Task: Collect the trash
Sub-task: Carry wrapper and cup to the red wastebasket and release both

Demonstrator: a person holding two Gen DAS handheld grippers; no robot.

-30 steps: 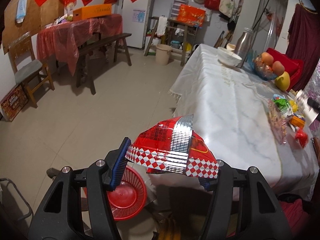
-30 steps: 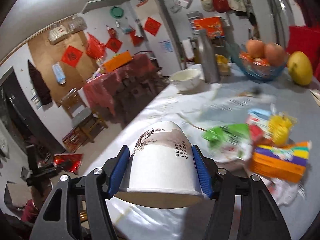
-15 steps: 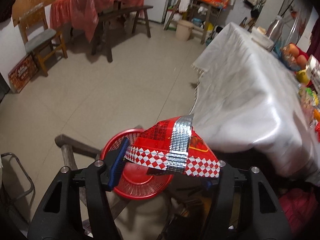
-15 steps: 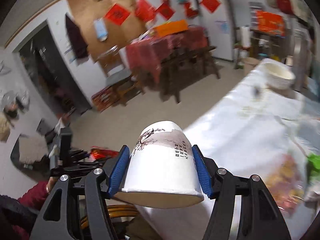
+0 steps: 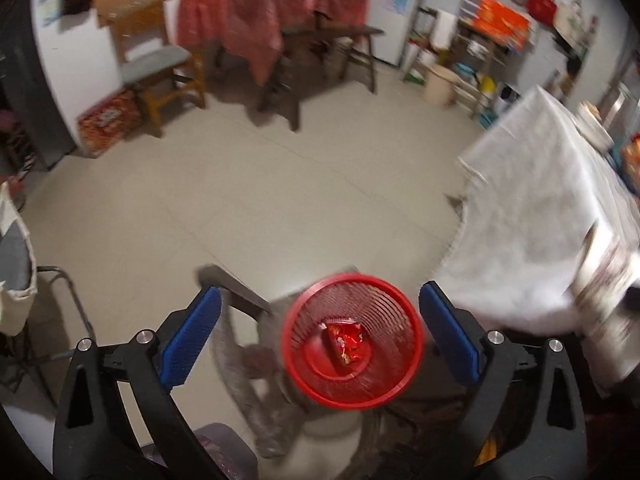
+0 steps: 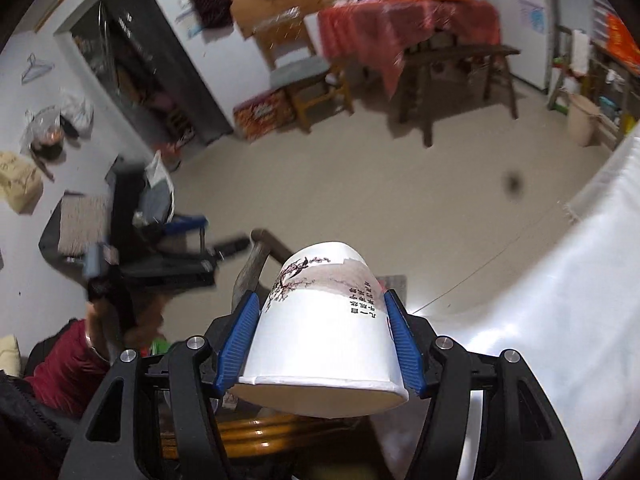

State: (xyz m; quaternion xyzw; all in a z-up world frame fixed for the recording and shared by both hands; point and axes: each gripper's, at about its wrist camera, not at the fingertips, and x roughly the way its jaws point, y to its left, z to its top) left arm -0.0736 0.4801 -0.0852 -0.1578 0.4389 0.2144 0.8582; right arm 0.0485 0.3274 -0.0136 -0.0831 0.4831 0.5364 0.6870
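In the left wrist view my left gripper (image 5: 320, 336) is open and empty, directly above a red mesh wastebasket (image 5: 352, 338). A red snack wrapper (image 5: 345, 340) lies on the basket's bottom. In the right wrist view my right gripper (image 6: 322, 344) is shut on a white paper cup (image 6: 324, 336) with a plum-blossom print, held on its side, rim toward the camera, beside the table's white cloth (image 6: 560, 320). The right gripper with the cup also shows blurred at the right edge of the left wrist view (image 5: 604, 276).
The white-clothed table (image 5: 540, 216) stands to the right of the basket. A curved wooden chair back (image 5: 236, 292) is under and left of the basket. Across the tiled floor are a red-draped table (image 5: 272, 12), a bench and a wooden chair (image 5: 160, 68).
My left gripper opened and the red wrapper dropped into the basket. My right gripper swung left off the table with the cup, toward the floor side.
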